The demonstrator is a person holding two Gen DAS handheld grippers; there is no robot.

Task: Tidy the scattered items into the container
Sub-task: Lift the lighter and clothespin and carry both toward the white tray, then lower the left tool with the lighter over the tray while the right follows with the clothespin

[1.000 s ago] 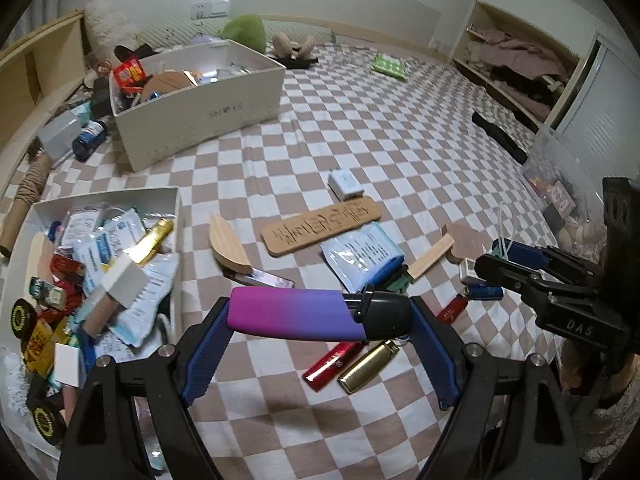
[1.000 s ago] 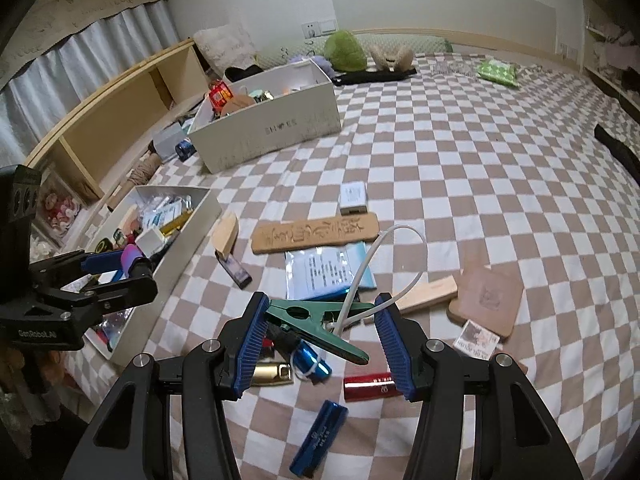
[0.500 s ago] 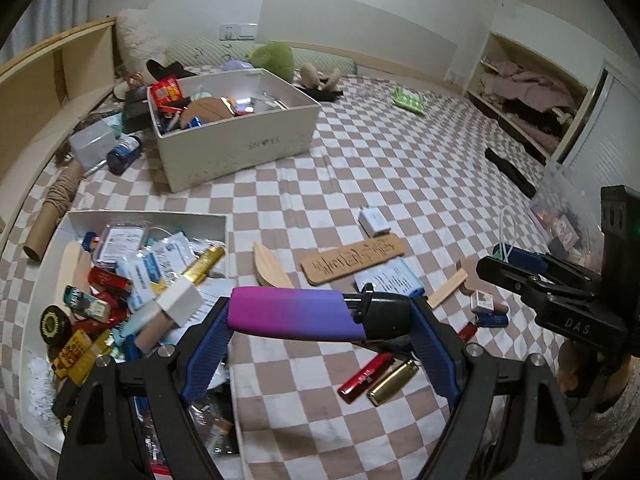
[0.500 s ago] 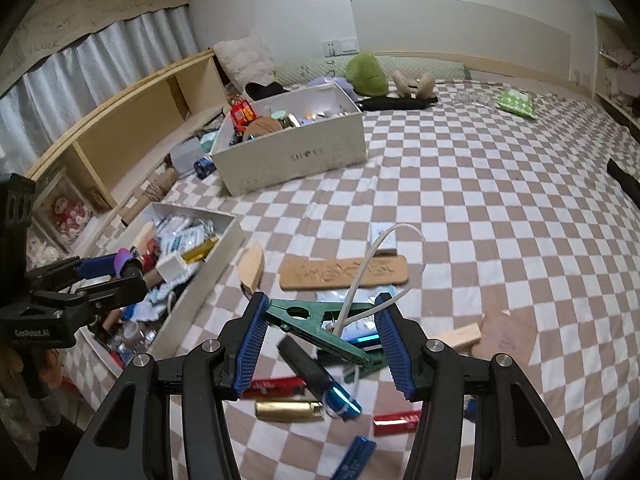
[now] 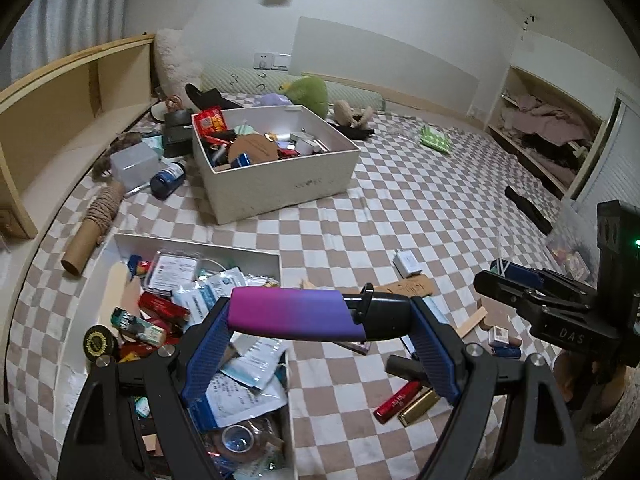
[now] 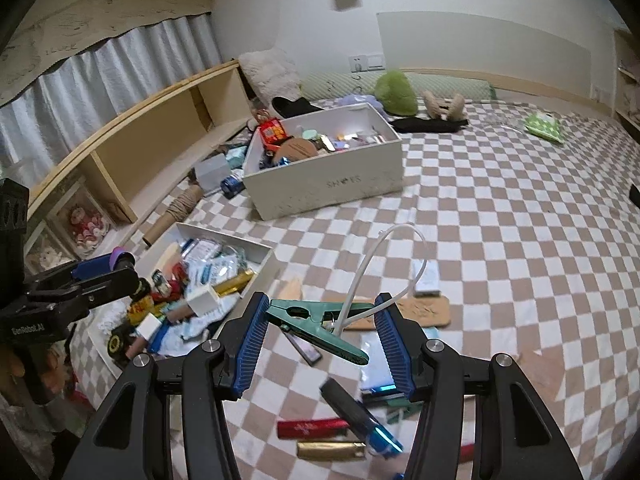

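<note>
while the left gripper [image 5: 320, 322] clamps a purple-and-black tube [image 5: 316, 314] over the shallow tray's rim [image 5: 196, 244], right gripper [image 6: 322, 322] shut on a green clip [image 6: 316, 326], white cable [image 6: 360, 276] trailing, open checkered sheet [image 6: 500, 240] beyond

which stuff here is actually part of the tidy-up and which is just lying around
Part of the job: purple tube held in left gripper; green clip in right gripper; shallow tray; red tube; gold tube.

Just lying about: green plush; cardboard roll.
</note>
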